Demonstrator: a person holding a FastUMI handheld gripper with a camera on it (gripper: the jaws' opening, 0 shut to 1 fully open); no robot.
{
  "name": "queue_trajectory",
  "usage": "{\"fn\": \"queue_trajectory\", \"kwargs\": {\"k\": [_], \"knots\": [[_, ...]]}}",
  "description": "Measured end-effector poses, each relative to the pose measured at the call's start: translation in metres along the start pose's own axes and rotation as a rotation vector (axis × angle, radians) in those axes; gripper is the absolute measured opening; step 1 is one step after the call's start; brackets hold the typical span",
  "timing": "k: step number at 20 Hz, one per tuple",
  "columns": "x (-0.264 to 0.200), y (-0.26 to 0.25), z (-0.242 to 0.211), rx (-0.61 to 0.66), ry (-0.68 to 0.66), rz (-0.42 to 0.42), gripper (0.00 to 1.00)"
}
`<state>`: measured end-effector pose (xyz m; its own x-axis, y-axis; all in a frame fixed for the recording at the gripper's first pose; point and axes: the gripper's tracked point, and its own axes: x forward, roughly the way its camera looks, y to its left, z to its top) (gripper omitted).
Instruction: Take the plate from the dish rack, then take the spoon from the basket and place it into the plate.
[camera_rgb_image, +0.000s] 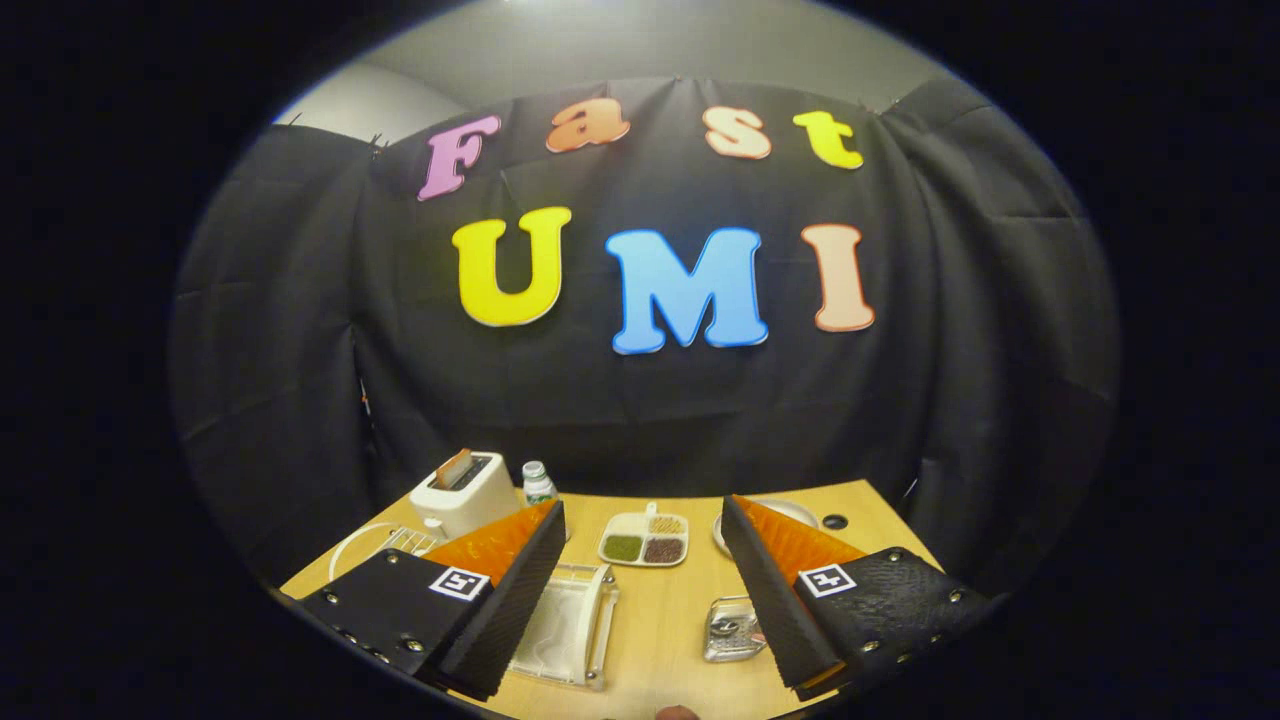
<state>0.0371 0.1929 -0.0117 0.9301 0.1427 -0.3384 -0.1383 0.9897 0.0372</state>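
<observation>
While high above table (660, 610), tongs (645, 560) spread wide, empty.

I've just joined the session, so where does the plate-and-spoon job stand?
Nothing looks done yet. The tongs are open and empty above the table. A plate shows beyond the right finger, partly hidden; the rack lies beyond the left finger, the basket between the fingers. I cannot make out the spoon. Both pickups and the placing remain.
</observation>
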Motion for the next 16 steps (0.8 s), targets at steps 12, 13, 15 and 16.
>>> {"fn": "queue_trajectory", "kwargs": {"k": [12, 13, 15, 16], "knots": [[0.067, 0.080, -0.084, 0.167, 0.561, 0.110, 0.98], [0.071, 0.082, -0.088, 0.174, 0.584, 0.103, 0.98], [0.078, 0.085, -0.098, 0.167, 0.630, 0.089, 0.98], [0.080, 0.089, -0.103, 0.168, 0.656, 0.088, 0.98]]}}
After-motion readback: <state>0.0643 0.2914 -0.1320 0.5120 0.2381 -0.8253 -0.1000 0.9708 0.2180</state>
